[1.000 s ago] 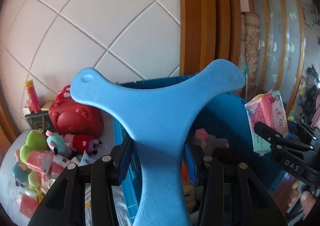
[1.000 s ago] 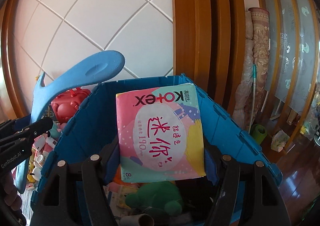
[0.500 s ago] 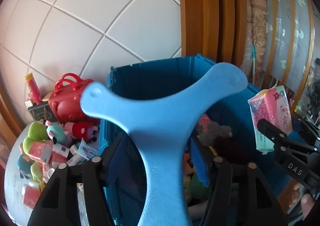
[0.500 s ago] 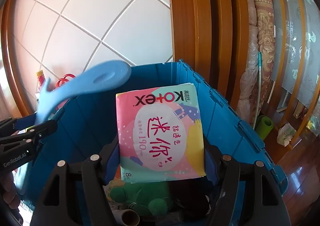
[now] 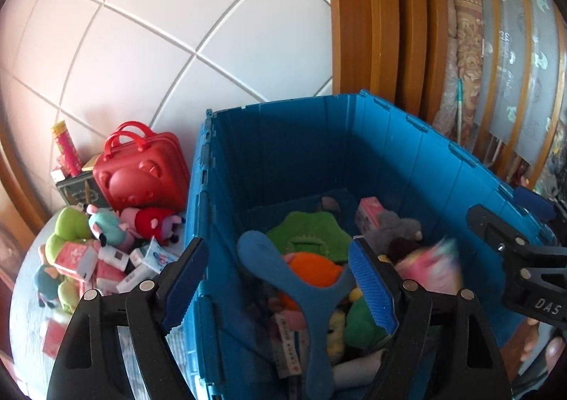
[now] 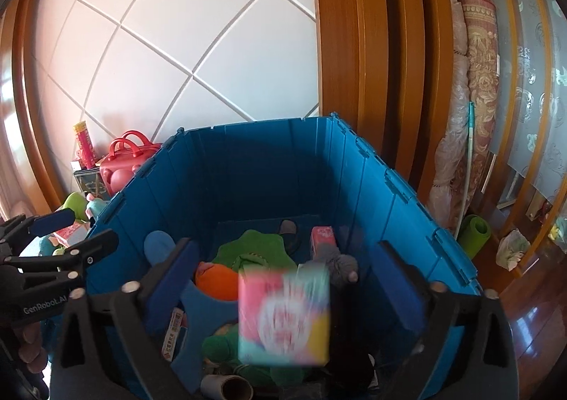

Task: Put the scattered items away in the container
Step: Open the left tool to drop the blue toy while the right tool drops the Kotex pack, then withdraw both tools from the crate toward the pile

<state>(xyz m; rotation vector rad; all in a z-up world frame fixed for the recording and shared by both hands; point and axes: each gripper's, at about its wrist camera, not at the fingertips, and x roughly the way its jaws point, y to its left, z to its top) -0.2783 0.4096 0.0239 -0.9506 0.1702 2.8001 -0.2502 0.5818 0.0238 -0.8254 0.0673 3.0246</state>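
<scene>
Two grippers are hanging over the blue crate (image 6: pixel 358 194), and you are letting both loads go. Your left gripper (image 5: pixel 280 279) is opening, its pads clear of the blue three-armed toy (image 5: pixel 312 293), which is lying inside the crate on the soft toys. Your right gripper (image 6: pixel 283 288) is opening too; the pink packet (image 6: pixel 283 315) is blurring between its parted fingers, touching neither, its print unreadable. "GenRobot.AI" is showing on the left tool, "DAS" on the right.
</scene>
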